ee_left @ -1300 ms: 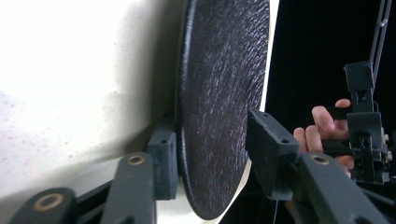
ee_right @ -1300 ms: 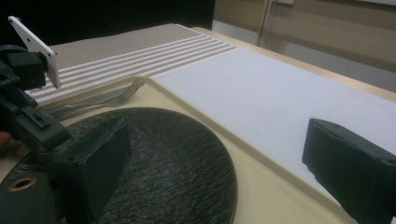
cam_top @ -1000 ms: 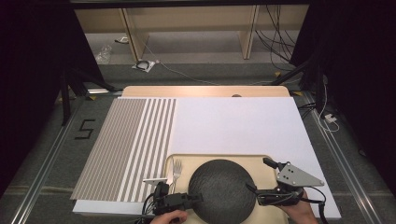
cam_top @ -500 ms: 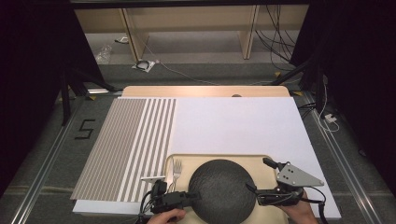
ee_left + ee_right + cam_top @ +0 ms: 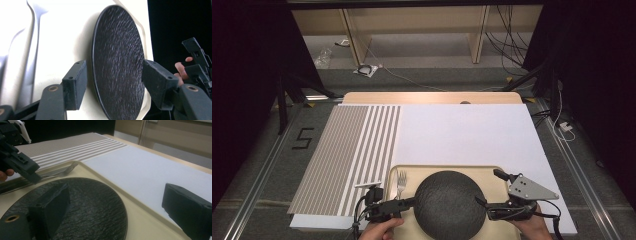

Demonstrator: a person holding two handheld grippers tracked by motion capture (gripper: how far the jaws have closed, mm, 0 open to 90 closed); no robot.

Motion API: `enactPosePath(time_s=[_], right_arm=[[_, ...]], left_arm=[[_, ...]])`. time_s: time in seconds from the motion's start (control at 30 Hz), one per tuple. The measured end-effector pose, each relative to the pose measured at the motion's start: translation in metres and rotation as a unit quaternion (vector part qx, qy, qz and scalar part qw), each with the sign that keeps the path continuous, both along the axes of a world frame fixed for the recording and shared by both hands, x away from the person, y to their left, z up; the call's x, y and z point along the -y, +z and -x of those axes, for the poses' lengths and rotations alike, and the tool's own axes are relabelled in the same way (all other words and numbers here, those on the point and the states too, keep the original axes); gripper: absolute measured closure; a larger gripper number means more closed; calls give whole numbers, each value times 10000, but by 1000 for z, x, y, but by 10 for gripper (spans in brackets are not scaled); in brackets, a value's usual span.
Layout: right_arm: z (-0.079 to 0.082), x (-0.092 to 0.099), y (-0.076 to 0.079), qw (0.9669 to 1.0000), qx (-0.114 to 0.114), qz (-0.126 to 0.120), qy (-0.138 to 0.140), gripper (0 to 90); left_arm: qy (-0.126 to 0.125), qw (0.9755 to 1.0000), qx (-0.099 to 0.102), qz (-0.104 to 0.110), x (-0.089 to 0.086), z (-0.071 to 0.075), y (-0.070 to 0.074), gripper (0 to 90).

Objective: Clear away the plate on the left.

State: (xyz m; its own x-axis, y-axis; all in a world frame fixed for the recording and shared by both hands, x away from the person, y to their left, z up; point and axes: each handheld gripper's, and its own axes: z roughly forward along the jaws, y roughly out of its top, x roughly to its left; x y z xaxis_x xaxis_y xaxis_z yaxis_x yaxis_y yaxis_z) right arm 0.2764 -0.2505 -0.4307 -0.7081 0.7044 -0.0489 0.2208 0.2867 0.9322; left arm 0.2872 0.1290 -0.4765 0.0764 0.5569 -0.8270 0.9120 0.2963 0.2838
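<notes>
Plate [image 5: 450, 203], dark and rough-textured, lies flat on the tray [image 5: 492, 172] at the near table edge, with a fork [image 5: 401, 182] on the tray just to its left. Left gripper [image 5: 409, 202] sits at the plate's left rim; its jaws have just been opening, and in the left gripper view they stand apart on either side of the rim, the plate [image 5: 118, 62] between them, pads clear of it. Right gripper [image 5: 482, 202] sits at the plate's right rim, jaws wide apart; one jaw hangs over the plate [image 5: 82, 207], the other beyond the tray [image 5: 140, 212] edge, gripping nothing. Tray rests on a white mat [image 5: 462, 132] beside a striped one [image 5: 347, 150].
</notes>
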Motion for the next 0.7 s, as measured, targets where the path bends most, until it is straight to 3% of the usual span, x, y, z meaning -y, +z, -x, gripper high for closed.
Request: enactPosePath(time_s=[0.3,0.43,0.7], right_arm=[[0,0,0,10000,-12,-1,10,89],[0,0,0,10000,-20,-15,7,89],[0,0,0,10000,-19,-37,10,89]], left_arm=[[-143,9979,588,-222,-10,-7,14,350],[-242,9959,823,-294,-12,-9,18,342],[-375,9896,1325,-420,-17,-11,27,331]])
